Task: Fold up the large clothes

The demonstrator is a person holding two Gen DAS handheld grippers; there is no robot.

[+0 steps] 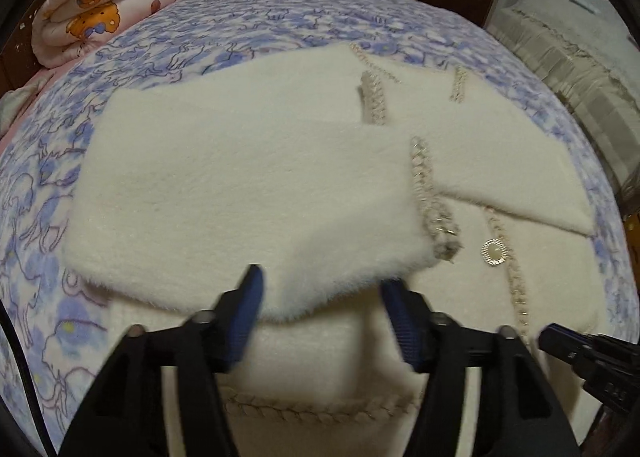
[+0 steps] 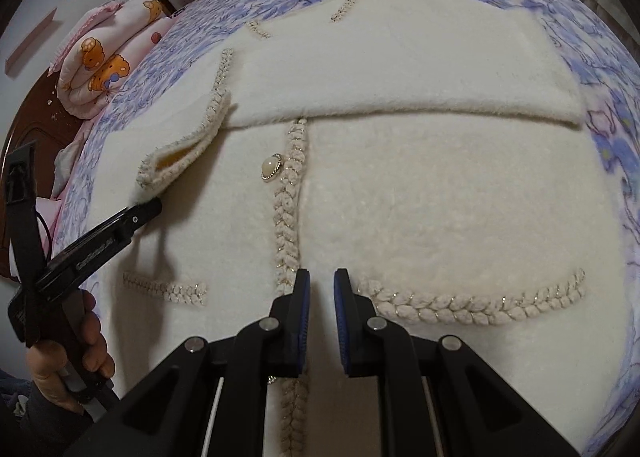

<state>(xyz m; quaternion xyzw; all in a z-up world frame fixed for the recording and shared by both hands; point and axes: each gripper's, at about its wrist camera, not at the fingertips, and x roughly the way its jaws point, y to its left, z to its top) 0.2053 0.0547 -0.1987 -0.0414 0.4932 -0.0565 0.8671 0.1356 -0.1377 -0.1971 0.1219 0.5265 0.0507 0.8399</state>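
Observation:
A cream fuzzy jacket (image 2: 440, 193) with braided trim and a pearl button (image 2: 274, 167) lies flat on the bed, front up. One sleeve (image 1: 240, 185) is folded across its body. My left gripper (image 1: 322, 299) is open, its blue pads apart on either side of that sleeve's cuff edge and not pressing it. In the right wrist view one finger of the left gripper (image 2: 136, 217) sits just under the cuff (image 2: 180, 153). The other sleeve (image 2: 400, 77) lies folded across the chest. My right gripper (image 2: 322, 297) hovers over the jacket's hem by the front trim, shut to a narrow gap with nothing in it.
The bed has a blue-and-white floral sheet (image 1: 280, 25). A folded pink quilt with bear print (image 1: 92, 13) sits at its far left corner. A person's hand (image 2: 68, 369) holds the left gripper's handle. A second covered surface (image 1: 568, 57) stands at the far right.

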